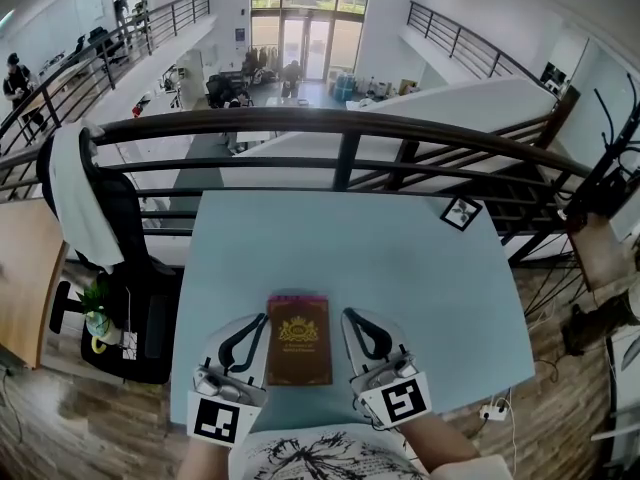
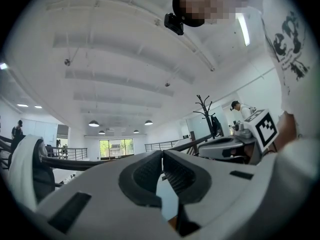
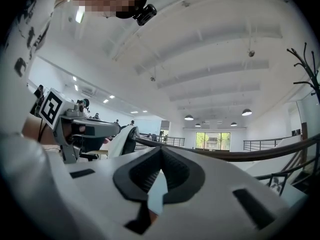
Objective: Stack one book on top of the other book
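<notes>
Brown over pink: reading the stack as done, with the brown book (image 1: pixel 299 343) lying square on the pink book (image 1: pixel 298 296) and showing only a strip of that lower cover at the far edge.

Starting at the left: holding the left gripper (image 1: pixel 255 323) clenched on nothing, pads (image 2: pixel 145 176) meeting tip to tip, with the stack just to its right and not touching it. Probably parking it clear so as not to nudge the top book.

Leaving the books between the two grippers, close to the near edge of the blue table (image 1: pixel 400 258), likely for easy reach by both hands.

Holding the right gripper (image 1: pixel 355 320) likewise squeezed closed and empty, pads (image 3: pixel 175 173) pressed together, with the stack just to its left, mirroring the other side.

Pointing both level, looking out over the railing (image 1: pixel 340 128) rather than down at the covers, suggesting a rest pose rather than a fresh grab.

Judging little left to do beyond checking for flush edges. Risking only a sideways bump from either gripper, enough to slide the smooth top cover askew.
</notes>
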Action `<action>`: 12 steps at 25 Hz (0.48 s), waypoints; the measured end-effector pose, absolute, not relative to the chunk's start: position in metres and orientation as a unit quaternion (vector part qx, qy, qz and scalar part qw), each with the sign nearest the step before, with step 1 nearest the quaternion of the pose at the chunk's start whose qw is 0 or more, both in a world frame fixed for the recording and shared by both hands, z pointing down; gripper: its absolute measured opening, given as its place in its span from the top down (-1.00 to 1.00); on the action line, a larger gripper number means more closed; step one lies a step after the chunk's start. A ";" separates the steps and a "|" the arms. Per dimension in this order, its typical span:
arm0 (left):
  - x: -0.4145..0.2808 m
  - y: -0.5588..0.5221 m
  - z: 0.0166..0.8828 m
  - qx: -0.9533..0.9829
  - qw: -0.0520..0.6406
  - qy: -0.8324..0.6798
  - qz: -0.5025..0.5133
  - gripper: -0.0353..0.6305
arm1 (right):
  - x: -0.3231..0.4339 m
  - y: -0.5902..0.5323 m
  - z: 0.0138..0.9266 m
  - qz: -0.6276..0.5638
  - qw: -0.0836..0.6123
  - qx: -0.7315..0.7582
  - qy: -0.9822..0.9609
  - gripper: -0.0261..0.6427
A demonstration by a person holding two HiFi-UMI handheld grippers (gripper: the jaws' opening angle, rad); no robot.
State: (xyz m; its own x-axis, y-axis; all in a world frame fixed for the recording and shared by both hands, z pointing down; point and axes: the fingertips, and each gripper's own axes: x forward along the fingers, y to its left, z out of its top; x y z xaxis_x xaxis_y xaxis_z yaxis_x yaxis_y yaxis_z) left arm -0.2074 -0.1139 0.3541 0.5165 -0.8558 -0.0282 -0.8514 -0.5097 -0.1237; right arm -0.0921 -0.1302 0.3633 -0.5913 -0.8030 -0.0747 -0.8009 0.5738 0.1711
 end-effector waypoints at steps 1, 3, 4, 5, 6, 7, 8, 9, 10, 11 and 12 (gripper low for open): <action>-0.207 -0.113 0.355 -0.869 0.059 0.490 -0.017 0.86 | -0.092 -0.130 0.365 -0.090 0.008 0.452 -0.887 0.95; -0.206 -0.111 0.355 -0.871 0.058 0.488 -0.015 0.86 | -0.093 -0.130 0.367 -0.087 0.011 0.451 -0.888 0.95; -0.206 -0.111 0.355 -0.871 0.057 0.488 -0.013 0.86 | -0.093 -0.130 0.367 -0.085 0.013 0.451 -0.889 0.95; -0.206 -0.110 0.355 -0.871 0.055 0.488 -0.011 0.86 | -0.093 -0.130 0.367 -0.083 0.015 0.451 -0.889 0.95; -0.205 -0.109 0.356 -0.872 0.053 0.487 -0.010 0.86 | -0.094 -0.129 0.367 -0.083 0.018 0.452 -0.888 0.95; -0.205 -0.109 0.356 -0.872 0.052 0.486 -0.010 0.86 | -0.094 -0.129 0.367 -0.083 0.020 0.452 -0.888 0.95; -0.204 -0.108 0.357 -0.873 0.052 0.485 -0.011 0.86 | -0.095 -0.128 0.367 -0.085 0.022 0.453 -0.887 0.95; -0.202 -0.107 0.357 -0.873 0.053 0.484 -0.012 0.86 | -0.096 -0.126 0.367 -0.087 0.023 0.453 -0.887 0.95; -0.201 -0.107 0.357 -0.874 0.053 0.483 -0.013 0.86 | -0.097 -0.125 0.367 -0.089 0.024 0.452 -0.887 0.95; -0.200 -0.107 0.357 -0.874 0.053 0.483 -0.013 0.86 | -0.098 -0.123 0.367 -0.090 0.024 0.451 -0.888 0.95; -0.200 -0.106 0.357 -0.874 0.052 0.484 -0.012 0.86 | -0.099 -0.122 0.367 -0.090 0.022 0.448 -0.889 0.95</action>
